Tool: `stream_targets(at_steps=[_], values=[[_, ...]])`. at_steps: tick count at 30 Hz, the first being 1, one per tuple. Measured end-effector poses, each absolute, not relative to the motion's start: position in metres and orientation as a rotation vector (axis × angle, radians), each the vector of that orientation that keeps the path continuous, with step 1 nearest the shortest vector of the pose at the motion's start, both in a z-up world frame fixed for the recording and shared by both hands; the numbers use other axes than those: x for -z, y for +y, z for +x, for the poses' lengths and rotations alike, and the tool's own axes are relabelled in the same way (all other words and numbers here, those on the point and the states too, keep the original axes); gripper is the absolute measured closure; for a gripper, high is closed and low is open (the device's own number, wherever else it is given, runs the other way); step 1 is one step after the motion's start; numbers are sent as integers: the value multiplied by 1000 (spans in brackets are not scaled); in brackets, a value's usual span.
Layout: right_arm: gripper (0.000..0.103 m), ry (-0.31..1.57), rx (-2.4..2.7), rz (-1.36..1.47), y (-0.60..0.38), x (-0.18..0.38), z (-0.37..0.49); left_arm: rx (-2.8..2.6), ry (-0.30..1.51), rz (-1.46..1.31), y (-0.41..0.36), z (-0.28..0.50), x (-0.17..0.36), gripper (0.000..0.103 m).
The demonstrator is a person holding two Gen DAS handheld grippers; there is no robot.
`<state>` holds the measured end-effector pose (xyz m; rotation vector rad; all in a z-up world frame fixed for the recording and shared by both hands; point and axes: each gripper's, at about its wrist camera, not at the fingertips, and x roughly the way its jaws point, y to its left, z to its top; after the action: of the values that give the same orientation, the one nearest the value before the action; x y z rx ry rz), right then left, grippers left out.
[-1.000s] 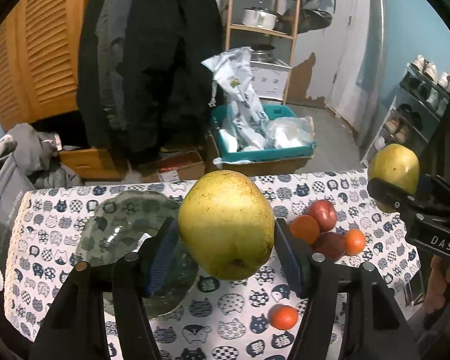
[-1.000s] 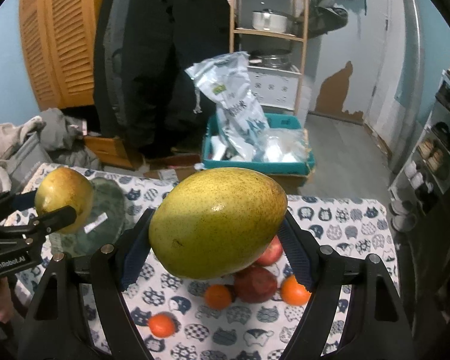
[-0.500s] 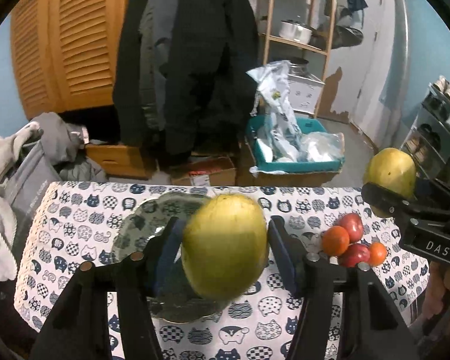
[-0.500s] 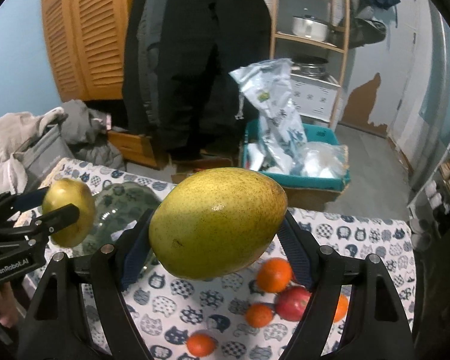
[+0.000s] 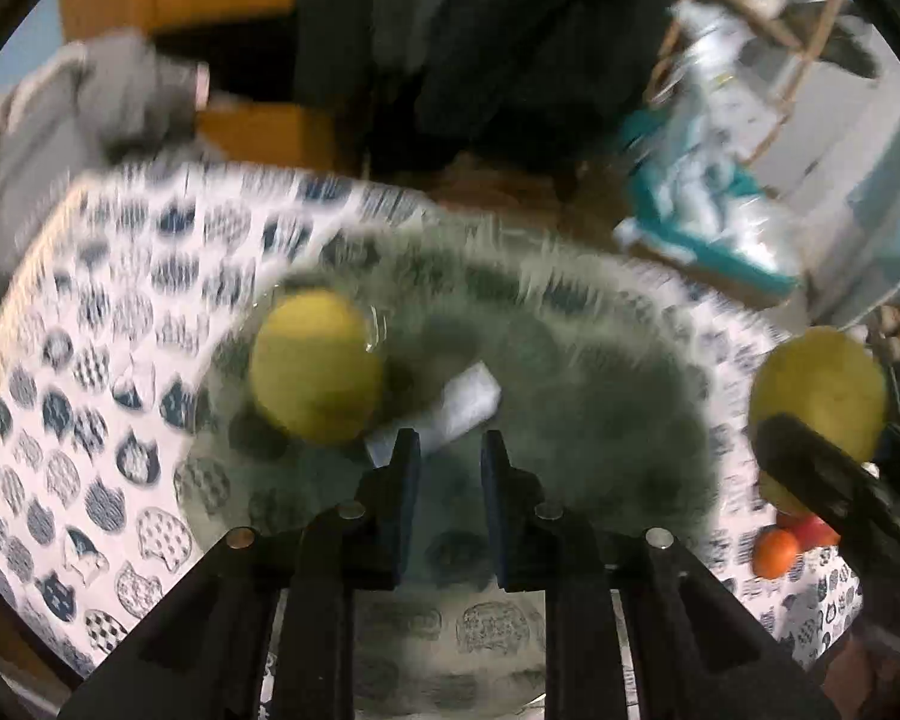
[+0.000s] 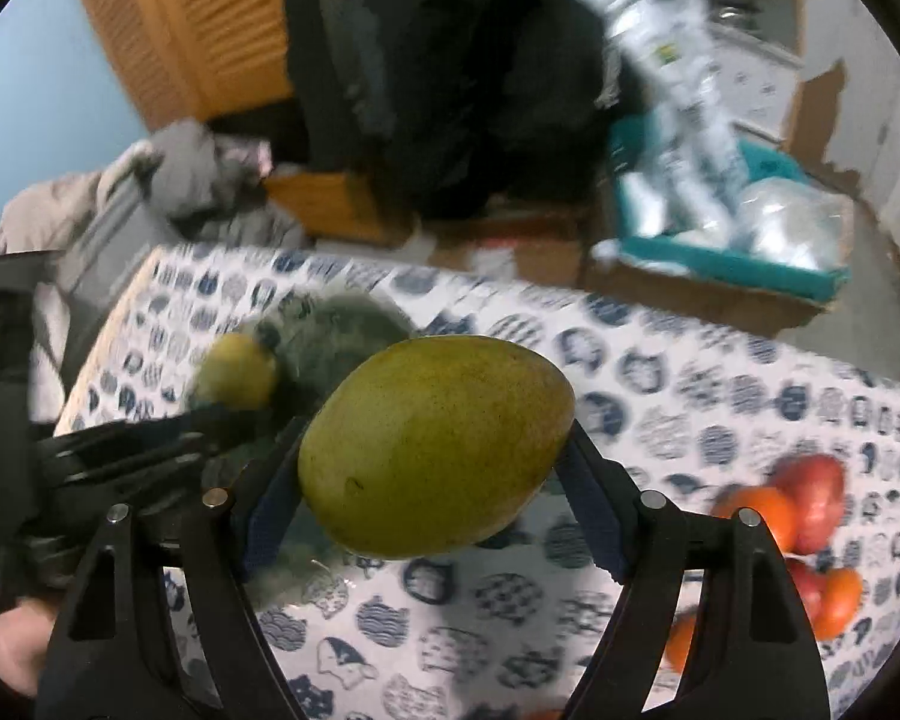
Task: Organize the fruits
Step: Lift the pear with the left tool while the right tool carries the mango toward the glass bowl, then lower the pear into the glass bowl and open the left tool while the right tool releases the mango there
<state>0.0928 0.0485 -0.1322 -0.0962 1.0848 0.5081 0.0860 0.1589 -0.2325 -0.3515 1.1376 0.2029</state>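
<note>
In the left wrist view a yellow-green mango [image 5: 315, 366] lies in the left part of the green glass bowl [image 5: 570, 372], next to a white label [image 5: 450, 408]. My left gripper [image 5: 444, 450] is empty over the bowl with its fingers close together. My right gripper [image 6: 432, 468] is shut on a second mango [image 6: 435, 444], held above the table right of the bowl [image 6: 342, 330]; it also shows in the left wrist view [image 5: 816, 402]. The released mango [image 6: 237, 369] shows blurred in the right wrist view.
The table has a cat-print cloth [image 6: 720, 396]. Oranges [image 6: 756, 516] and red fruits [image 6: 810, 480] lie at the right; they also show in the left wrist view [image 5: 777, 552]. Clothes [image 6: 168, 180] and a teal bin [image 6: 750, 240] lie beyond the far edge.
My left gripper has let go of its mango, which now lies in the bowl, and its fingers have come together. Both grippers moved down and left toward the bowl.
</note>
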Motion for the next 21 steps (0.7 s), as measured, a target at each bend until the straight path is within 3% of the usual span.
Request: stream_targets(at_steps=[3,7,18,21], values=[[23,1089,-494,-199,67,145,92,-232,1188,-357,171,82,251,81],[23,1126,-514,-109,67,148,102,-242,1210,-380,181,72,264,80],[23,1117,-601,-208,130,158,100,-299,1150,-363,217,48,248,79],[23,1134,-622,-225,145,165,98,-302,1157,-377,226,40,250,73]])
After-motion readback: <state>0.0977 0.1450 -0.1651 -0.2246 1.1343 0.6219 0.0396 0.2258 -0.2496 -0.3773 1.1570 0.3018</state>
